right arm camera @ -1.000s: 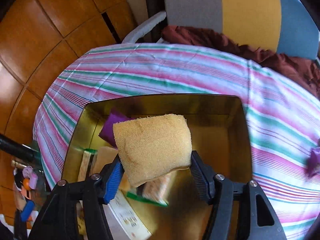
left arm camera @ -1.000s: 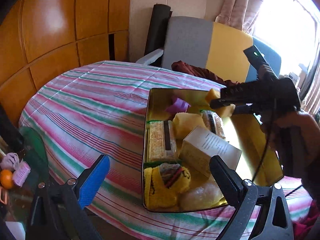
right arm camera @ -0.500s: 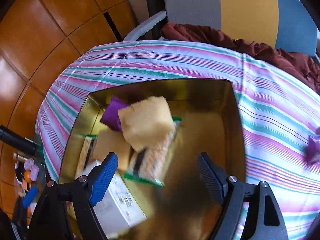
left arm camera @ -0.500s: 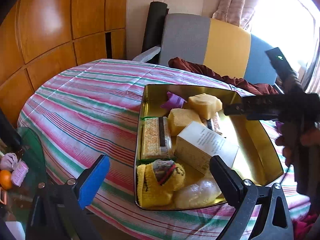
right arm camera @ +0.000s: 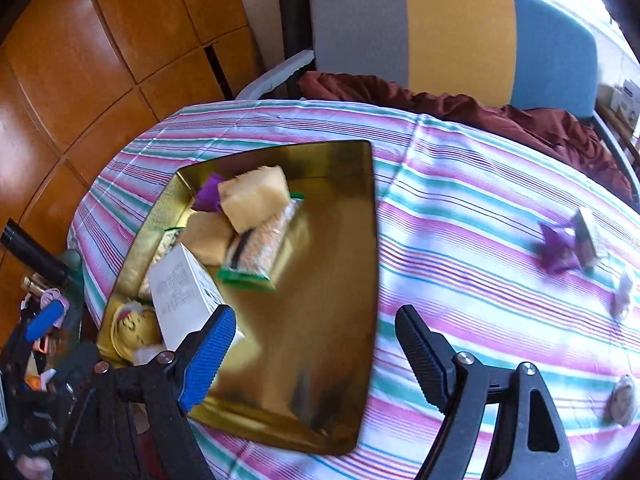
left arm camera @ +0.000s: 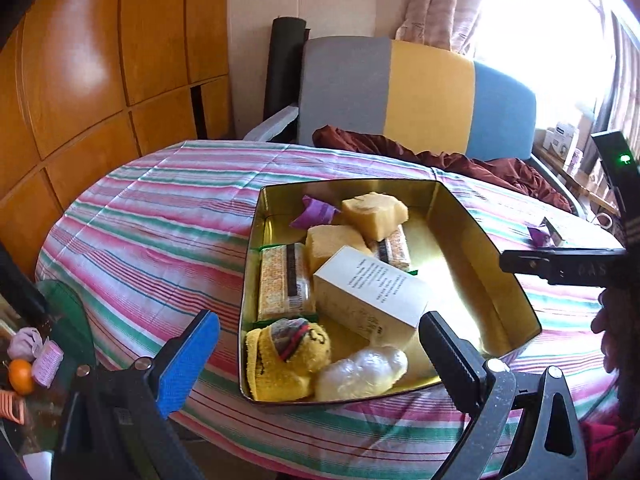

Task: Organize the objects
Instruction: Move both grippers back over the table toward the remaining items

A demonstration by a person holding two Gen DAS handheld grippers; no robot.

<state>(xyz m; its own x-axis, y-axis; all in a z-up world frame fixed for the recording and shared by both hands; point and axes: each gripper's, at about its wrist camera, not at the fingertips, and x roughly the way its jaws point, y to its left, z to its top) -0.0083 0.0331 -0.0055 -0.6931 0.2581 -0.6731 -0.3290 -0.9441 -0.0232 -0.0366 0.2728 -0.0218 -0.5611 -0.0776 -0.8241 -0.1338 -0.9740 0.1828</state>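
Right gripper [right arm camera: 316, 344] wide, empty, over gold metal tin [right arm camera: 360, 280]; crumpled purple wrapper [right arm camera: 558, 250] lies loose at frame right, nearer it than wide-open left gripper [left arm camera: 320, 344].

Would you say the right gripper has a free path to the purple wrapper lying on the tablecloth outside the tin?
Probably yes. The right gripper is open and empty, and only bare striped tablecloth lies between it and the purple wrapper; a small box touches the wrapper's far side.

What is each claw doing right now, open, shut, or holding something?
Left claw: open, holding nothing, above the near end of the gold tin.
Right claw: open, holding nothing; the yellow sponge lies in the tin.
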